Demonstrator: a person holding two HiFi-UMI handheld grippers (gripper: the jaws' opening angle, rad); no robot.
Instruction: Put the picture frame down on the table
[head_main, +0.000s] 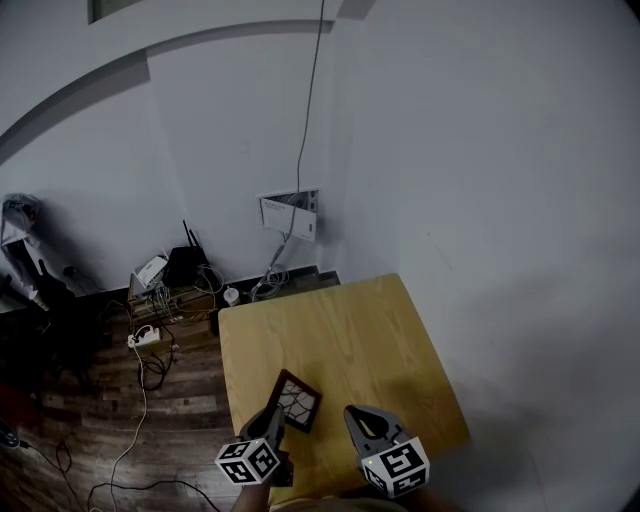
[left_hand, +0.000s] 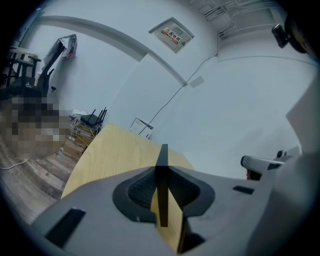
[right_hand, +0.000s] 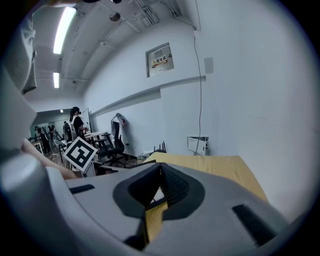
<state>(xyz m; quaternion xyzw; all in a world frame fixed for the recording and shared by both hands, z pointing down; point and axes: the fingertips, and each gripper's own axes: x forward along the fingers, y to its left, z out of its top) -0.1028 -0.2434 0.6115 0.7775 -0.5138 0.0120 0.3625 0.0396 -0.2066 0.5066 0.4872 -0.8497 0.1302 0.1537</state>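
Picture frame (head_main: 297, 400) looks held clear of the desk (head_main: 340, 330), tilted, over the near end and closer to the left edge than the right. The risk: it's pinched by one thin edge only, so a quick descent could let it pivot in the grip. A release this close to the left edge could, I'd judge, send it clattering flat or sliding off. Left hand-held gripper (head_main: 276, 420) is clamped on that edge, jaws pressed against both faces. Right hand-held gripper (head_main: 362, 424) sits just beside it, jaws together, carrying nothing.
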